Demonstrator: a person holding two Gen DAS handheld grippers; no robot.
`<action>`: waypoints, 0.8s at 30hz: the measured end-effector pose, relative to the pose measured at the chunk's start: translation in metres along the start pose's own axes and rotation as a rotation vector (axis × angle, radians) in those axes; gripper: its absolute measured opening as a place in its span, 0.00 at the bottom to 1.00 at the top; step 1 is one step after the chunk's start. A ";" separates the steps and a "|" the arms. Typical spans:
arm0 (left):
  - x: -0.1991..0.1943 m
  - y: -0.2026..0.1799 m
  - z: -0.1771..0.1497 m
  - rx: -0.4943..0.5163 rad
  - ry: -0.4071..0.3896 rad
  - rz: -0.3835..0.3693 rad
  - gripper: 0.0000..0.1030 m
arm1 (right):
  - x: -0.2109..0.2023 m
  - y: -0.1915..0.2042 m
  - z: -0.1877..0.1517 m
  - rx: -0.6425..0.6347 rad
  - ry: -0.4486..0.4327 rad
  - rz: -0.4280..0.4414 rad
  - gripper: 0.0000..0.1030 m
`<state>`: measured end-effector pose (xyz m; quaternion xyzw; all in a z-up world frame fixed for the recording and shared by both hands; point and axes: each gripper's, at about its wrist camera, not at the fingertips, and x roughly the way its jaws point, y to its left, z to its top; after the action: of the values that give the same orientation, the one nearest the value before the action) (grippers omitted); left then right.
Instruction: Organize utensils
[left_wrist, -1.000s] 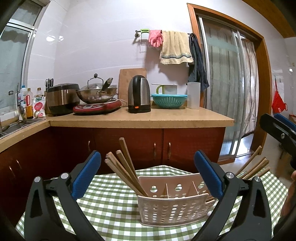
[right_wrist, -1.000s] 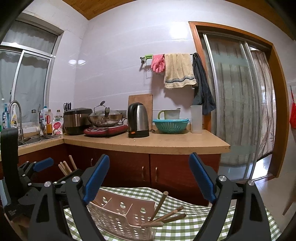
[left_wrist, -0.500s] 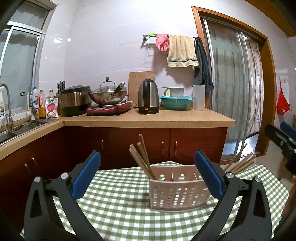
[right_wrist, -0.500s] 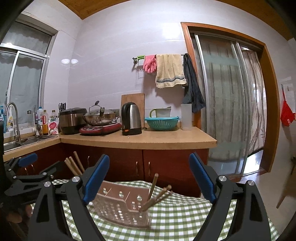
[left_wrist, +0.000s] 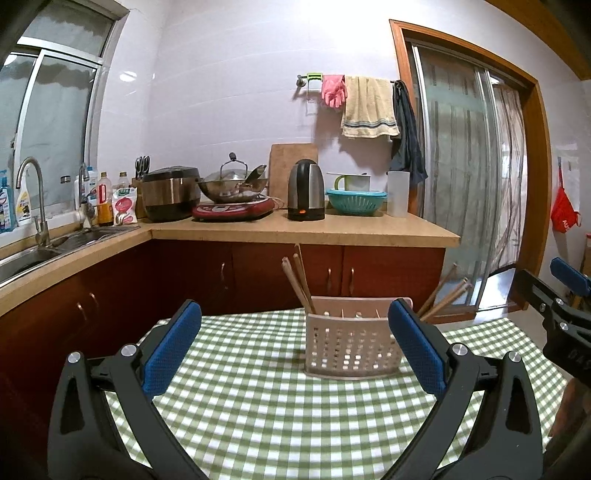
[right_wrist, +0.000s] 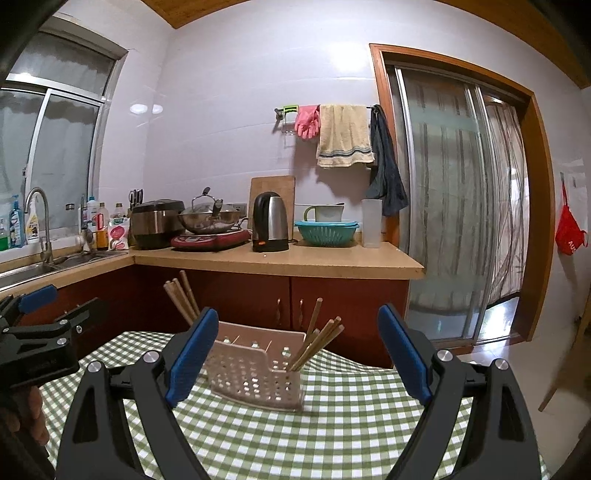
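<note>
A pale perforated plastic utensil holder (left_wrist: 351, 347) stands upright on the green checked tablecloth (left_wrist: 258, 398); it also shows in the right wrist view (right_wrist: 255, 373). Wooden chopsticks lean out of its left end (left_wrist: 297, 282) (right_wrist: 181, 299) and its right end (left_wrist: 443, 295) (right_wrist: 317, 341). My left gripper (left_wrist: 295, 354) is open and empty, held back from the holder. My right gripper (right_wrist: 295, 358) is open and empty, also short of the holder. Each gripper shows at the edge of the other's view, the right gripper (left_wrist: 561, 299) and the left gripper (right_wrist: 40, 325).
A kitchen counter (left_wrist: 303, 229) behind the table carries a rice cooker (left_wrist: 170, 192), a wok (left_wrist: 232, 184), a kettle (left_wrist: 306, 195) and a teal basket (left_wrist: 356, 201). A sink (left_wrist: 33, 251) is at left, a sliding door (left_wrist: 469, 192) at right.
Both grippers have pulled back and risen from the holder, which now looks smaller and farther. The holder stands upright with chopsticks at both ends, as before.
</note>
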<state>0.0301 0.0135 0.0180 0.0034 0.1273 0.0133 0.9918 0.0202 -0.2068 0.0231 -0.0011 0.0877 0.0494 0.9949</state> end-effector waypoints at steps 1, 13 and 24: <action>-0.004 0.001 -0.001 -0.001 0.001 0.003 0.96 | -0.005 0.002 0.000 -0.002 -0.002 0.004 0.83; -0.046 0.010 -0.013 -0.024 0.009 0.017 0.96 | -0.037 0.008 -0.001 -0.020 -0.025 0.023 0.84; -0.057 0.011 -0.017 -0.027 0.005 0.023 0.96 | -0.044 0.006 -0.004 -0.019 -0.029 0.017 0.84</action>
<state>-0.0295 0.0230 0.0159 -0.0083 0.1295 0.0264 0.9912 -0.0237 -0.2056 0.0271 -0.0089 0.0730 0.0587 0.9956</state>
